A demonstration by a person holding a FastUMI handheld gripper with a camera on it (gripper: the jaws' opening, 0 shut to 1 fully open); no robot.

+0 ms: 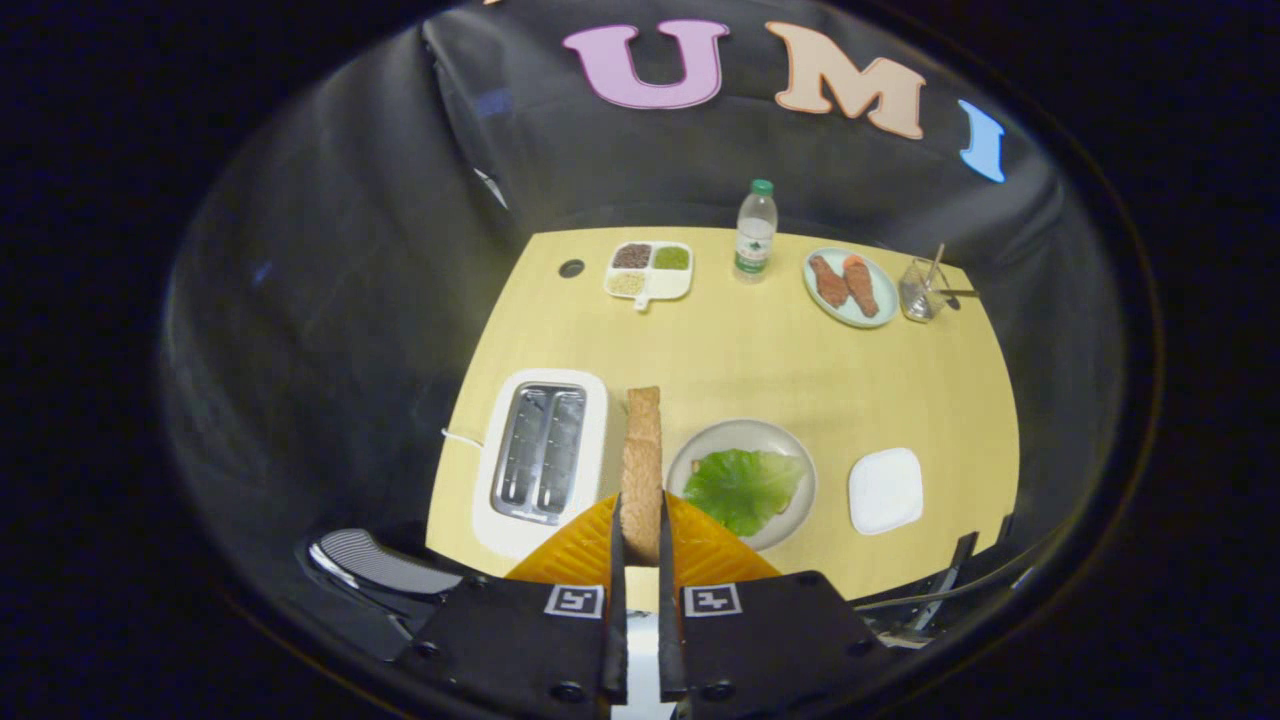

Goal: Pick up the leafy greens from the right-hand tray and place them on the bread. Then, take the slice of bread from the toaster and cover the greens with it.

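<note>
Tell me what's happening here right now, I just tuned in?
A hand-held gripper is shut on a slice of bread, held edge-on above the table between the toaster and the round plate. The leafy greens already lie on that plate. The toaster's slots look empty, and the white square tray beside the plate is bare. Covering the greens is the step left.

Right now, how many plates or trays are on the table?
4: a round plate holding greens beside the gripper gripping bread; a white tray; a far plate; a divided dish.
</note>
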